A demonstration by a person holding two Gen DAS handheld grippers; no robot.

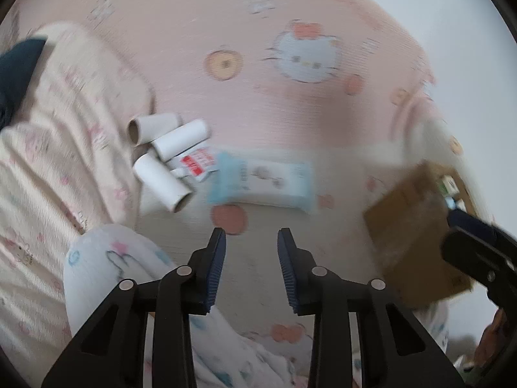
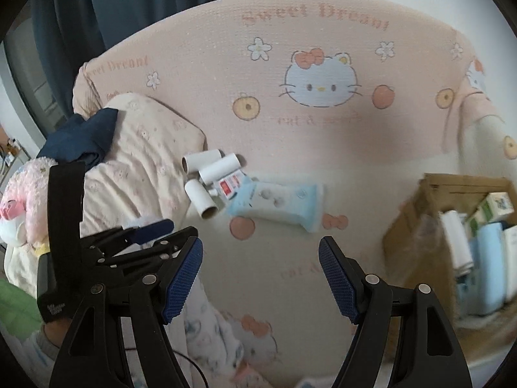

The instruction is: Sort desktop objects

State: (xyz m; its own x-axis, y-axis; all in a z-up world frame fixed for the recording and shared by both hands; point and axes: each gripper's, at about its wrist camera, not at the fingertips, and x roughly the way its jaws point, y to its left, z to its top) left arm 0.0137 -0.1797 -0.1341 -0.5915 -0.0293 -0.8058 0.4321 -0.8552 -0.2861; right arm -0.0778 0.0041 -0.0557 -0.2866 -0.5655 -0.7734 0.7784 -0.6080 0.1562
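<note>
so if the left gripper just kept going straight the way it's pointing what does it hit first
Probably the bare bedsheet just short of the blue wipes pack. The left gripper is open and empty, angled downward; blur makes the depth uncertain.

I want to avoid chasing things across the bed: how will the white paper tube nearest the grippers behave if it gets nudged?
The nearest tube is a hollow cylinder lying on its side, so it probably rolls easily. Its open cardboard end suggests it is light and may crush under a hard squeeze. The soft bedsheet might slow it a little.
</note>
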